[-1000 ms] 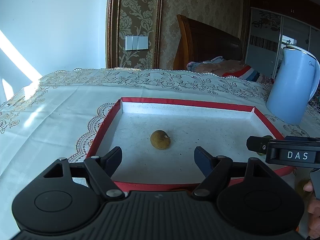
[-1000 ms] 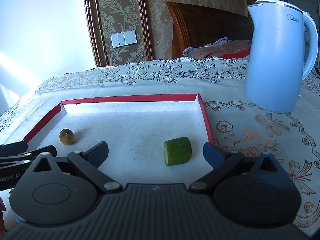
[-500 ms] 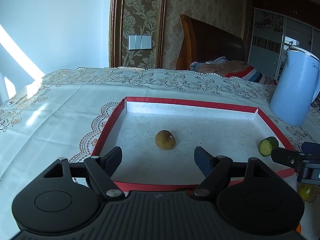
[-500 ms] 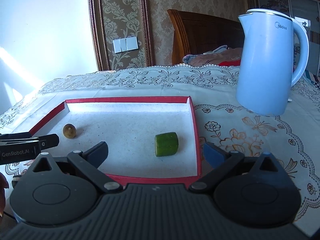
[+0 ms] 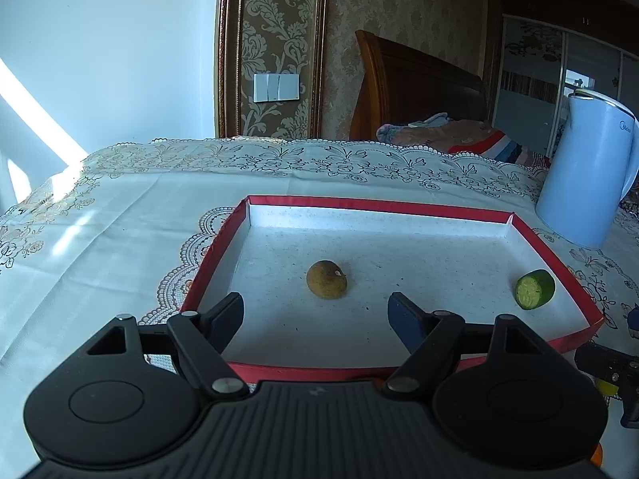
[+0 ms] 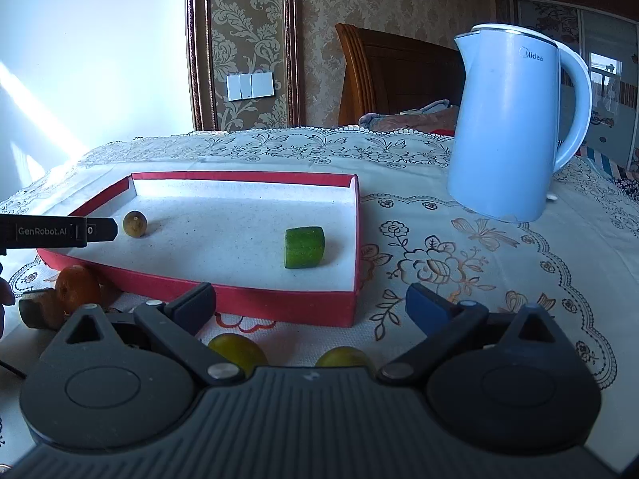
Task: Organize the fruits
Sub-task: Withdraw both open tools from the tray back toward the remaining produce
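A shallow rectangular cardboard tray with a red rim and white floor (image 5: 217,245) is seen lying on a cream lace-patterned tablecloth (image 5: 120,215). Two fruits are held in the tray: a small round brown fruit (image 5: 326,280) sits near the middle of the floor, and a short green cucumber-like chunk with a pale cut face (image 5: 534,289) lies near the right wall, well apart from the brown one.

The left gripper (image 5: 315,313) is held over the tray's near edge, its jaws standing wide apart with nothing between them; the brown fruit is seen just beyond the fingertips, untouched. The right gripper (image 6: 310,299) is positioned outside the tray, in front of its near right corner, with its jaws likewise spread and empty.

On the cloth in front of the tray, two round yellow-green fruits (image 6: 235,349) are partly hidden behind the right gripper's body, and an orange round fruit (image 6: 76,289) is seen at the tray's near left corner. A tall light-blue electric kettle (image 6: 507,127) stands upright on the cloth to the right of the tray.
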A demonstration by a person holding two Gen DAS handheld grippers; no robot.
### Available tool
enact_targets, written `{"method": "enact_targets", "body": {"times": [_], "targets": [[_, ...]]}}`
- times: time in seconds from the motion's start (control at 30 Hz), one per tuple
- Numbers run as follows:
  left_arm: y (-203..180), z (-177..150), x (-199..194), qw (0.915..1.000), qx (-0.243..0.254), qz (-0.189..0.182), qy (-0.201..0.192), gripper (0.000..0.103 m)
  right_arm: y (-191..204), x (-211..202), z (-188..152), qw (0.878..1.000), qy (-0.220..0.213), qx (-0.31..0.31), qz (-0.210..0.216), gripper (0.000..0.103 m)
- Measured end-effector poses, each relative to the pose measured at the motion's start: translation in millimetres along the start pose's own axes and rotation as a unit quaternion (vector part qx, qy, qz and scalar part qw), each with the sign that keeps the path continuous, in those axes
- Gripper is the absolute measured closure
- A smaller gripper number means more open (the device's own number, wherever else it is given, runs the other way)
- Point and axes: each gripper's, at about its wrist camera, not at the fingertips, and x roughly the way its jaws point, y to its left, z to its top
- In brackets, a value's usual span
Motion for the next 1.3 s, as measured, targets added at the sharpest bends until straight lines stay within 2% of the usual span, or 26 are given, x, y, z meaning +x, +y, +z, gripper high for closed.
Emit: {"method": "enact_targets", "body": {"times": [0.33, 0.53, 0.67, 0.77, 1.0, 1.1, 1.17, 1.3], "targets": [[18.9, -6.2, -20.4, 0.9997, -0.014, -0.018, 0.003, 0.024, 16.8, -4.1, -10.6, 0.998, 0.009, -0.057, 0.011, 0.002], [40.7, -19.4, -41.6, 0.9992, -0.021, -0.031, 0.014, 0.024, 12.6, -1.0, -10.4, 0.999, 0.022, -0.045, 0.018, 0.002], [37.4, -30.1, -47.1, 0.9987, 0.008, -0.043, 0.026, 0.024, 9.2, -0.2, -10.6, 0.999, 0.026, -0.033, 0.019, 0.002], [29.5, -36.2, -51.8, 0.9986, 0.036, -0.037, 0.015, 0.024, 6.9, 0.7, -10.6, 0.999, 0.027, -0.026, 0.021, 0.002], [14.0, -46.4, -49.8, 0.9961, 0.078, -0.031, 0.029, 0.024, 5.6, 3.0, -10.1, 0.999, 0.032, -0.02, 0.02, 0.002], [12.6, -52.5, -49.6, 0.995, 0.086, -0.03, 0.042, 0.024, 4.5, 3.0, -10.0, 0.999, 0.033, -0.017, 0.021, 0.002], [12.5, -55.8, -49.8, 0.9946, 0.093, -0.016, 0.042, 0.024, 4.6, 2.9, -10.1, 0.999, 0.033, -0.016, 0.021, 0.002], [22.6, -52.4, -44.4, 0.9963, 0.07, 0.005, 0.05, 0.023, 4.3, 3.3, -10.0, 0.999, 0.034, -0.016, 0.021, 0.002]]}}
